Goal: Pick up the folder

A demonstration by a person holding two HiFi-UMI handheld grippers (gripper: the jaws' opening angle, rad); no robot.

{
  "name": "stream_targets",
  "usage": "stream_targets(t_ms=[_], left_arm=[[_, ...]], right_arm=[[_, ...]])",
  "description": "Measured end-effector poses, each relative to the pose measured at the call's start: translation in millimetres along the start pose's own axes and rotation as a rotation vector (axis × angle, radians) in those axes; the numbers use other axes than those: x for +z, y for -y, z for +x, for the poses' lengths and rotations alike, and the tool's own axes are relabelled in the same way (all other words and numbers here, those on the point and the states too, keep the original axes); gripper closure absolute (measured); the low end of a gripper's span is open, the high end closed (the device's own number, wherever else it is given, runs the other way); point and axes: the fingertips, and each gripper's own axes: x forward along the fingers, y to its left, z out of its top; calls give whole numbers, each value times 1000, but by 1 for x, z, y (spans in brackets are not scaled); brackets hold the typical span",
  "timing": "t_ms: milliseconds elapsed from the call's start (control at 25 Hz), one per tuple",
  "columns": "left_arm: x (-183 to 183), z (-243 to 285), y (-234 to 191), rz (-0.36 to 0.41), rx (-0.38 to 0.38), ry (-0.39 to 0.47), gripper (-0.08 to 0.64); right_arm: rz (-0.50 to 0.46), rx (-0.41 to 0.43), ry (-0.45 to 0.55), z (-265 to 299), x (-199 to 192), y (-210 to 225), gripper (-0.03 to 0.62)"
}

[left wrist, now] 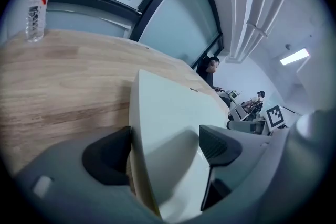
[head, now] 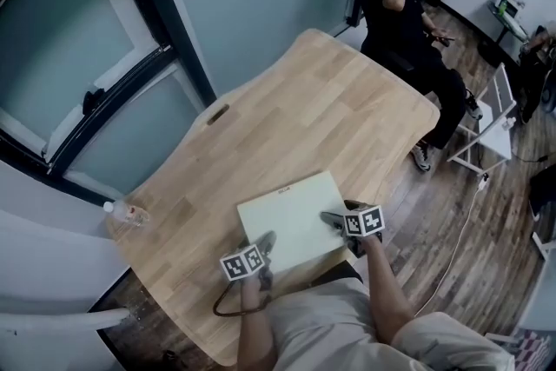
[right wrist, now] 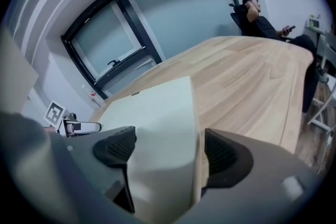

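Folder (head: 291,220) lay flat on the table (head: 330,109), its edges between the spread jaws of left gripper (head: 264,244) and right gripper (head: 333,220), neither pinching it.

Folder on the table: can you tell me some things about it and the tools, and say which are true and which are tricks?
The pale green flat folder lies on the light wooden table. True.
A clear plastic bottle stands on the folder. False: it is on the table, far from the folder.
The left tool and the right tool each have a folder edge between open jaws. True.
The person in black sits on the table. False: the person sits beside its far end.
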Motion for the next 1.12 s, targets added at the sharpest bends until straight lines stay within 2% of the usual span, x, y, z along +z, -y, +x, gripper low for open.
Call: stream_targets(t_ms=[200,360,560,800,1120], left_arm=[[2,2,0,15,-18,7,167],[3,2,-1,17,-14,0,167],[2,-2,-3,6,38,12,167],[20,-15,-5,10,43,76,167],[89,-54,20,146,59,241,167]], right_arm=[[105,59,-36,2,-9,-2,186],[112,51,-35,0,-10,-4,192],[72,27,-24,-4,-8,-12,199],[-14,25,40,-7,15,-29,202],[-126,48,237,-35,79,-63,202]])
